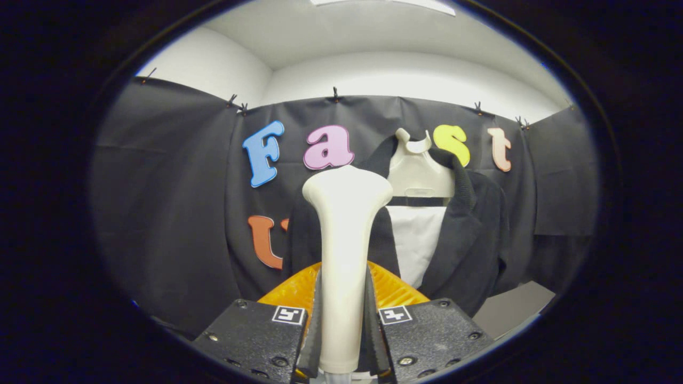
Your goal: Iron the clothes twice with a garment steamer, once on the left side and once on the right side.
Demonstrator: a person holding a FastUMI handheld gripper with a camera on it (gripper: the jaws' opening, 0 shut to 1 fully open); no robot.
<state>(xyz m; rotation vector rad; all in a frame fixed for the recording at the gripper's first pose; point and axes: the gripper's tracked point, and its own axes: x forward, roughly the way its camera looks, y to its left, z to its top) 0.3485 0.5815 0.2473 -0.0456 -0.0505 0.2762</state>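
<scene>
- The gripper [344, 320] is closed on the handle of the garment steamer [346, 250], one finger pressing on each side of the slim shaft, so the tool stands upright and cannot twist while it is carried.
- The steamer's wide head rises beyond the fingers and sits in front of the jacket's [469, 240] left-hand panel as seen here; that placement suits a first pass down that side, though I cannot tell whether the head touches the cloth or hovers just off it.
- The dark jacket hangs on a pale hanger form [421, 170] against the booth's black wall, front facing the steamer. Hanging it lets the fabric fall straight, so steam can be drawn down each side without anything bunching.
- The jacket hangs open, showing a white panel [416, 240] between the lapels; the two dark front panels beside it are probably the areas meant for the two passes.
- An orange ribbed part [293, 290] shows just behind the steamer's handle, close to the fingers; what it belongs to is not clear.
- A grey surface [515, 306] lies below the jacket's far side, apart from the steamer.
- Judging by the layout, the task is at or near its first stroke, with the panel on the other side of the steamer yet to be reached.
</scene>
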